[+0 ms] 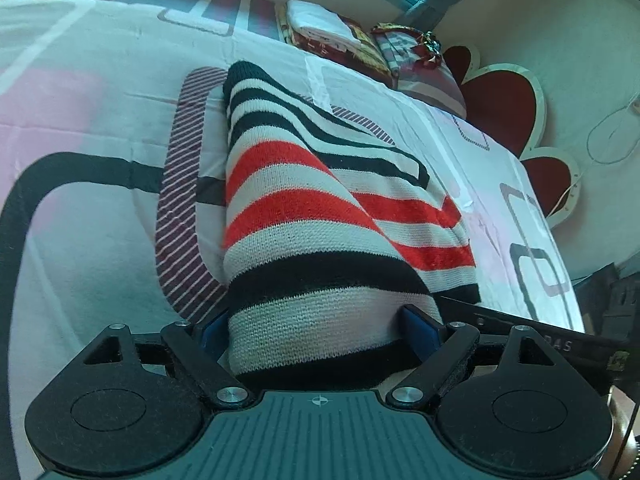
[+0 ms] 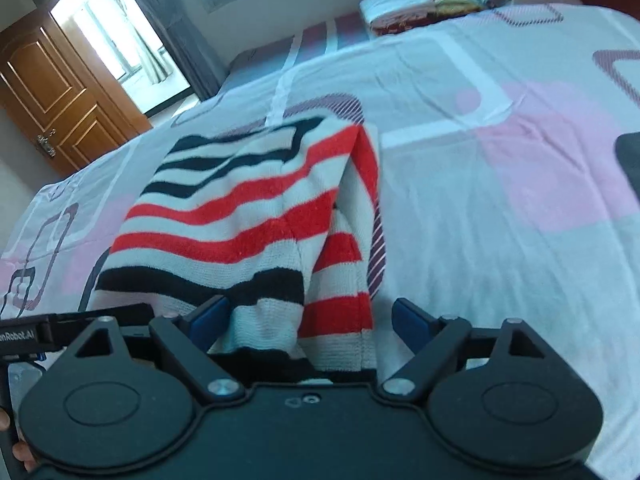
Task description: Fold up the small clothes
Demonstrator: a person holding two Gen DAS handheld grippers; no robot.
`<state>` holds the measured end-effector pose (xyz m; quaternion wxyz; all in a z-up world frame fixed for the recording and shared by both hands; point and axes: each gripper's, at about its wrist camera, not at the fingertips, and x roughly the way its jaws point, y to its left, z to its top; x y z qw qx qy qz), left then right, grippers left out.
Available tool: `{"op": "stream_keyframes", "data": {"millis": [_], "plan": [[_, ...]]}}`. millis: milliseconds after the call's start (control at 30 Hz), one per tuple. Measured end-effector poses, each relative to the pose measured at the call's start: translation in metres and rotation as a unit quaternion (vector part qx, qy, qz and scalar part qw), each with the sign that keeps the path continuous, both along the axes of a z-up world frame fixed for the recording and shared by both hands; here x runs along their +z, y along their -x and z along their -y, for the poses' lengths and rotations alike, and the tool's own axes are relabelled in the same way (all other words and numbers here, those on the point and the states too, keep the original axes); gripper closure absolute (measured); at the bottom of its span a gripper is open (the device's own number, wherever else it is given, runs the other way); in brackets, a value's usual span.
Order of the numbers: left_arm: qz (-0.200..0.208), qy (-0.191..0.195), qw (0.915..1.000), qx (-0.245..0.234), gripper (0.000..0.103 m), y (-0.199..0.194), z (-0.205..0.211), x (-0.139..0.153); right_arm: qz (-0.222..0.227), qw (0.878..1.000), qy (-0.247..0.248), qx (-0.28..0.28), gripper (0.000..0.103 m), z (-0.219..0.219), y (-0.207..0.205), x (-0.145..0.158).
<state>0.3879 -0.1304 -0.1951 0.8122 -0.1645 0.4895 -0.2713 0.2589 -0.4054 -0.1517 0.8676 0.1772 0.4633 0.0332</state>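
A knitted sweater with black, red and white stripes (image 1: 304, 200) lies folded on the bed sheet (image 1: 100, 120). Its near end sits between the jaws of my left gripper (image 1: 316, 328), which stand wide and open; the cloth fills most of the gap between the blue pads (image 1: 418, 326). In the right wrist view the same sweater (image 2: 240, 208) shows a folded flap along its right side. My right gripper (image 2: 308, 320) is open around the near hem, with a clear gap between the cloth and the right pad (image 2: 412, 320).
A stack of folded clothes (image 1: 320, 26) (image 2: 400, 8) sits at the far end of the bed. A red and white scalloped headboard (image 1: 500, 104) stands to the right. A wooden door (image 2: 52, 96) is at far left. A dark object (image 2: 630, 160) lies at the right edge of the sheet.
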Motion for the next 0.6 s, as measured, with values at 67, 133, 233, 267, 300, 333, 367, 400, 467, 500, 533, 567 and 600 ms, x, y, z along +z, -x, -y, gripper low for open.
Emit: {"op": "stream_keyframes", "data": {"millis": [67, 133, 233, 267, 300, 333, 367, 400, 467, 500, 533, 567, 600], "plan": [[-0.001, 0.003, 1.0000, 0.000, 0.017, -0.001, 0.001, 0.000, 0.002, 1.000, -0.012, 0.008, 0.040, 0.000, -0.002, -0.002], [0.000, 0.002, 1.0000, -0.002, 0.017, 0.000, 0.002, 0.001, 0.002, 1.000, -0.022, 0.016, 0.043, -0.001, -0.003, 0.000], [0.008, -0.006, 0.9999, -0.005, 0.010, -0.001, 0.004, 0.001, 0.002, 0.999, -0.025, 0.021, 0.044, 0.004, -0.003, 0.003], [0.006, -0.011, 0.9999, -0.004, 0.006, -0.002, 0.004, 0.000, 0.003, 0.999, -0.033, 0.016, 0.041, 0.007, -0.002, 0.002], [0.004, -0.012, 0.9999, -0.005, 0.006, -0.004, 0.006, -0.001, 0.000, 0.999, -0.036, 0.015, 0.037, 0.009, -0.001, 0.001], [0.004, -0.011, 0.9999, -0.006, 0.005, -0.005, 0.008, -0.001, -0.003, 0.999, -0.038, 0.017, 0.032, 0.010, -0.002, -0.001], [0.004, -0.010, 0.9999, -0.007, 0.005, -0.006, 0.010, -0.001, -0.004, 0.999, -0.044, 0.016, 0.028, 0.009, -0.003, -0.004], [0.004, -0.007, 0.9999, -0.008, 0.005, -0.006, 0.012, -0.001, -0.004, 0.999, -0.048, 0.016, 0.026, 0.009, -0.005, -0.005], [0.004, -0.008, 0.9999, -0.006, 0.006, -0.007, 0.014, -0.001, -0.006, 0.999, -0.045, 0.023, 0.022, 0.005, -0.007, -0.006], [0.005, -0.010, 0.9999, -0.006, 0.007, -0.007, 0.014, -0.001, -0.008, 0.999, -0.040, 0.027, 0.022, 0.003, -0.008, -0.005], [0.006, -0.012, 0.9999, -0.007, 0.008, -0.006, 0.015, 0.000, -0.011, 0.999, -0.038, 0.030, 0.022, 0.002, -0.009, -0.005], [0.007, -0.013, 0.9999, -0.007, 0.010, -0.006, 0.014, 0.000, -0.014, 0.999, -0.038, 0.034, 0.022, 0.002, -0.010, -0.005], [0.008, -0.014, 0.9999, -0.006, 0.010, -0.006, 0.014, 0.000, -0.018, 0.998, -0.038, 0.037, 0.022, 0.002, -0.010, -0.004]]}}
